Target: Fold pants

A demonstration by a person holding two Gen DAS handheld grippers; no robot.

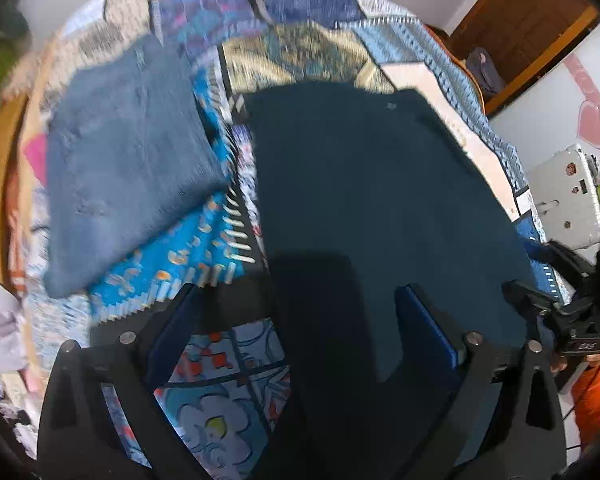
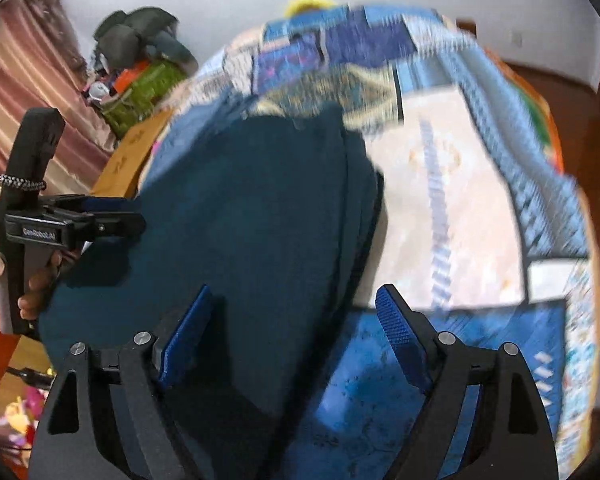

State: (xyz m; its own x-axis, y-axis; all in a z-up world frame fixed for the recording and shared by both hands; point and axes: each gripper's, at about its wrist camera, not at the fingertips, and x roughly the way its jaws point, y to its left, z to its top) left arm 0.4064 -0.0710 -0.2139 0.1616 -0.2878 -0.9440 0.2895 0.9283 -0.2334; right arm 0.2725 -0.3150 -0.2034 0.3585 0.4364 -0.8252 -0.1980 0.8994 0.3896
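Dark teal pants [image 1: 380, 200] lie folded flat on a patchwork quilt [image 1: 308, 52]. My left gripper [image 1: 300, 320] hovers over their near left edge, its blue pads [image 1: 428, 328] spread wide and touching nothing. In the right wrist view the same pants [image 2: 252, 220] fill the middle, with stacked fold edges along their right side. My right gripper [image 2: 294, 320] stands open above that near right edge, with cloth below its fingers but not pinched. The left gripper [image 2: 116, 216] shows at the left of this view, held by a hand with an orange sleeve. The right gripper [image 1: 548, 308] shows at the left wrist view's right edge.
A folded lighter blue garment [image 1: 128, 152] lies on the quilt left of the pants. A white case [image 1: 560, 200] and a wooden door [image 1: 520, 20] stand beyond the bed's right side. A clothes pile [image 2: 140, 60] and a striped curtain [image 2: 20, 80] are at the far left.
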